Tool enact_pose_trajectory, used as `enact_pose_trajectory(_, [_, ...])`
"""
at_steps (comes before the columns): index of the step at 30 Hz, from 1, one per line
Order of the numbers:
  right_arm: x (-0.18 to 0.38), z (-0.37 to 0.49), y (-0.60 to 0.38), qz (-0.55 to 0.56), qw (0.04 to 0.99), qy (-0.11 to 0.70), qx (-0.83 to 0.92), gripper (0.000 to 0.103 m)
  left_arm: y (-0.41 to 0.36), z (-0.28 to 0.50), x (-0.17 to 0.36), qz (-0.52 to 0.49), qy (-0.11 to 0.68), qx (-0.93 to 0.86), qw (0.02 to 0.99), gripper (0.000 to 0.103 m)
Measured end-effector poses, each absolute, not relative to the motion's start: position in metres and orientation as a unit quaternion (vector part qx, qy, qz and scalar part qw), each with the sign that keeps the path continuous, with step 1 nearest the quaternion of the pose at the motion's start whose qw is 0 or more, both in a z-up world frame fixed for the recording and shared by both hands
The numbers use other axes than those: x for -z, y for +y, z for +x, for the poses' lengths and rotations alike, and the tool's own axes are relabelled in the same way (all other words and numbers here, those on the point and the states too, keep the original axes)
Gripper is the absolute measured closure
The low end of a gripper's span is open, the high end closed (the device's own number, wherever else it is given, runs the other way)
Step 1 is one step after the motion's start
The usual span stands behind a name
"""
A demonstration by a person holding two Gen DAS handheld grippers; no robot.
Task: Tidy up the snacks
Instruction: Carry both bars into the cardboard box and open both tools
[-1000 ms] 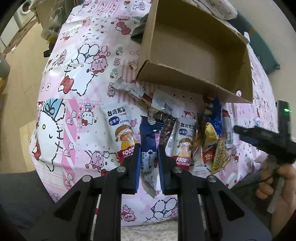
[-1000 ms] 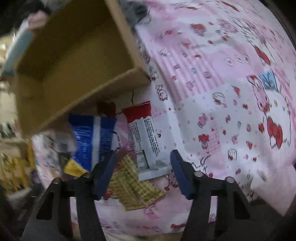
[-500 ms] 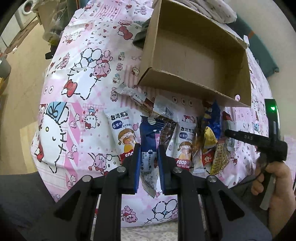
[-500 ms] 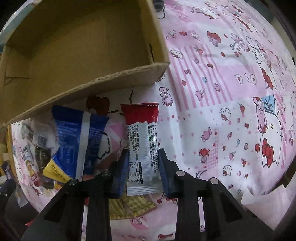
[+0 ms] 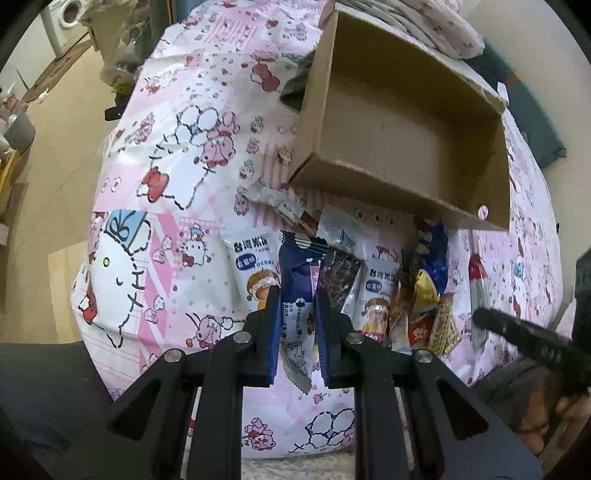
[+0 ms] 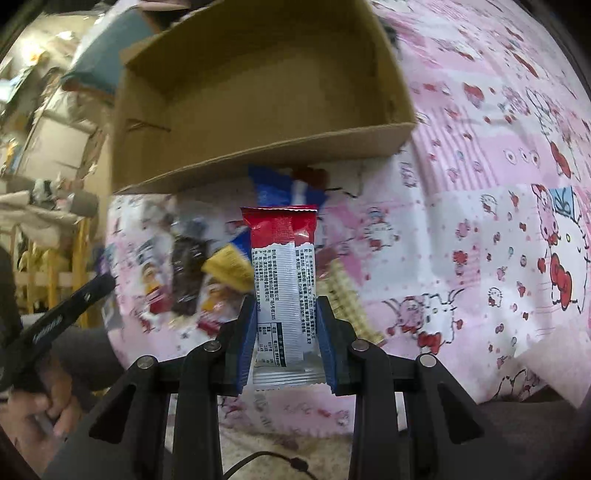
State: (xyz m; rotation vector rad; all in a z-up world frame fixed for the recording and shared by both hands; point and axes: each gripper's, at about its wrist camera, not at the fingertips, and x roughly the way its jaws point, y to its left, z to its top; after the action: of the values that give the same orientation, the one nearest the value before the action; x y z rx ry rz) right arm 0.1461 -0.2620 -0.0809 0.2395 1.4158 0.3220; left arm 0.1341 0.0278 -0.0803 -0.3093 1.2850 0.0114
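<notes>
My left gripper (image 5: 298,314) is shut on a dark blue snack packet (image 5: 298,280) and holds it over the snack pile on the pink cartoon bedspread (image 5: 177,155). My right gripper (image 6: 286,325) is shut on a red and white snack bar (image 6: 283,280), lifted off the spread. An open, empty cardboard box (image 5: 399,125) lies behind the pile; it also shows in the right wrist view (image 6: 258,96). The right gripper appears in the left wrist view at the right edge (image 5: 480,317).
Several loose packets lie in front of the box: two white rice-cake packets (image 5: 255,266), a brown packet (image 5: 340,273), blue and yellow packets (image 5: 428,273). A pillow (image 5: 436,26) lies behind the box. Floor and a washing machine (image 5: 66,22) are at the left.
My right gripper closed on the red and white bar and lifted it off the spread toward the box. My left gripper stayed shut on the blue packet, barely moving.
</notes>
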Motion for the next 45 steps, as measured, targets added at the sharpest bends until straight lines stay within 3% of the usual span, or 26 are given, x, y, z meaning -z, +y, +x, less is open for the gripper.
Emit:
enact_pose_trajectory(12, [0.042, 0.173, -0.256, 0.170, 0.797, 0.549, -0.186, 0.070, 0.026, 0.196, 0.023, -0.129, 0.528, -0.003, 0.839, 0.089])
enact_pose_trajectory(22, [0.032, 0.224, -0.259, 0.193, 0.827, 0.501, -0.167, 0.070, -0.007, 0.251, 0.007, -0.085, 0.501, 0.026, 0.861, 0.089])
enact_pose_trajectory(45, [0.089, 0.261, -0.254, 0.124, 0.852, 0.497, -0.109, 0.070, -0.044, 0.284, 0.072, -0.029, 0.485, 0.050, 0.873, 0.087])
